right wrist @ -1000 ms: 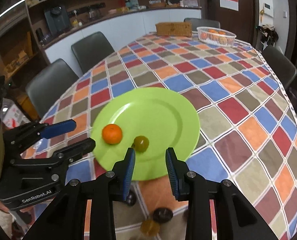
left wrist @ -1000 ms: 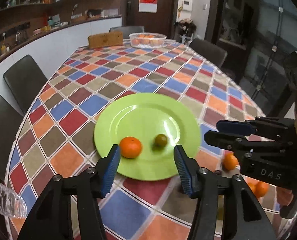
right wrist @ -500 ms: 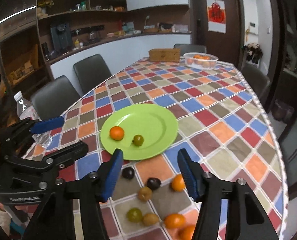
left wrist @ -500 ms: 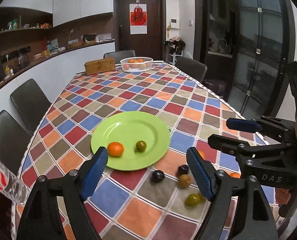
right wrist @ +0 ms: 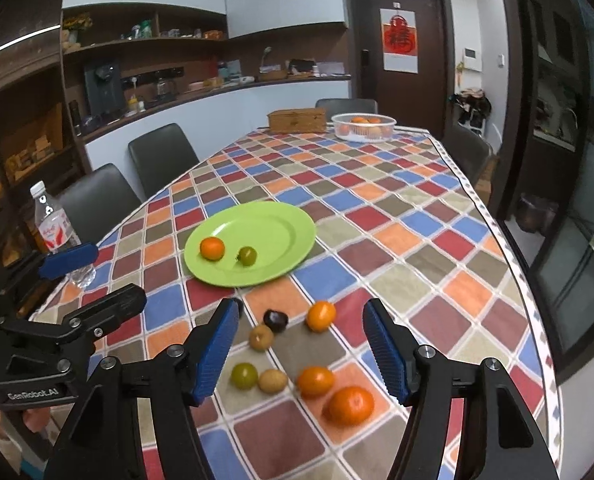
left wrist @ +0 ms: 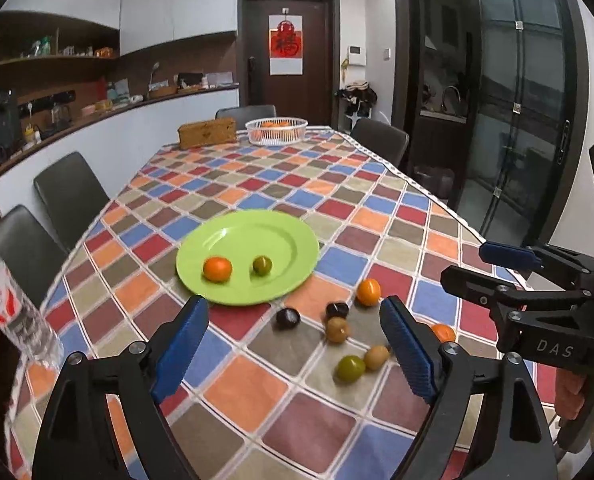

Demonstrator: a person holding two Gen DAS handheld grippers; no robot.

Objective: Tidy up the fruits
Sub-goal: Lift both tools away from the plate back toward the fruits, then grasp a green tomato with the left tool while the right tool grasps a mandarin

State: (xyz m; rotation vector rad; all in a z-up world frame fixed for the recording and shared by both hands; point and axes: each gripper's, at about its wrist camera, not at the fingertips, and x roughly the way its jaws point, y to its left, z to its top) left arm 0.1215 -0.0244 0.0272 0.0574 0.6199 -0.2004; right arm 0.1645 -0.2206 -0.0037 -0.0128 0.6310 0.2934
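A green plate (left wrist: 281,240) (right wrist: 281,224) on the checked tablecloth holds an orange (left wrist: 217,269) (right wrist: 212,248) and a small green fruit (left wrist: 262,265) (right wrist: 247,256). Several loose fruits lie near the table's front edge: oranges (right wrist: 320,315) (right wrist: 351,405), dark plums (left wrist: 288,317) (right wrist: 275,319), brownish fruits (left wrist: 337,329) (right wrist: 261,337) and a green one (left wrist: 350,368) (right wrist: 244,375). My left gripper (left wrist: 293,352) is open and empty, above the table in front of the plate. My right gripper (right wrist: 299,350) is open and empty above the loose fruits.
A water bottle (right wrist: 55,236) (left wrist: 9,316) stands at the table's left edge. A white basket of oranges (left wrist: 276,131) (right wrist: 363,126) and a wooden box (left wrist: 207,133) (right wrist: 297,120) sit at the far end. Dark chairs (left wrist: 71,196) line the table.
Both grippers have pulled back and up from the plate and opened wider. The loose fruits in front of the plate have come into view.
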